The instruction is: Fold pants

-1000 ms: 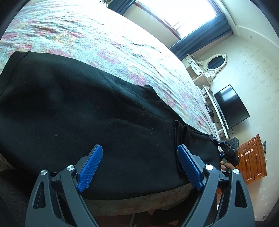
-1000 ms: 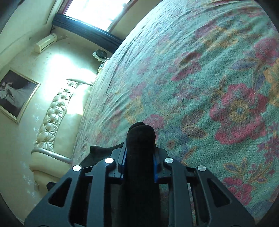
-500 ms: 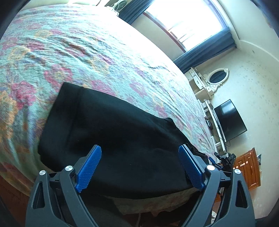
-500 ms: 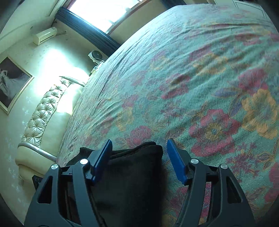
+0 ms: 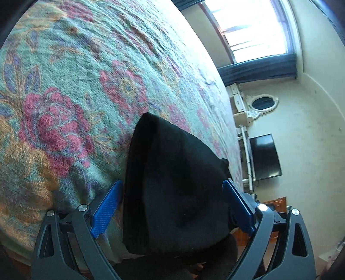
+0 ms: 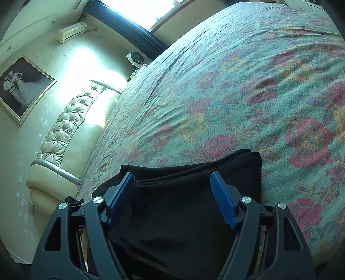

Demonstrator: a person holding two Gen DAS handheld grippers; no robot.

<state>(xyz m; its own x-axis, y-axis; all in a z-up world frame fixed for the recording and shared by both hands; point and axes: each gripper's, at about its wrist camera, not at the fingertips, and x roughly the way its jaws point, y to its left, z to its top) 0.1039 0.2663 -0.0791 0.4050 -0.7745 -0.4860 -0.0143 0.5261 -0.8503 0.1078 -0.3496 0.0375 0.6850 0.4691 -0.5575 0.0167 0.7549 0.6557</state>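
Pants (image 6: 189, 193), black and folded into layers, lie at the near edge of the bed (image 6: 237, 86), at six o'clock in both views. Left gripper (image 5: 172, 206) stands wide apart, straddling the cloth without pinching. Right gripper (image 6: 172, 198) is opening, cloth between the pads, unclamped. Risk: the overhanging edge may slide off, or a pad may snag a layer.

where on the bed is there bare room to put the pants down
Bare floral bedspread stretches from the black pants up toward the window and the tufted headboard. The near edge is crowded: folded pants and both grippers.
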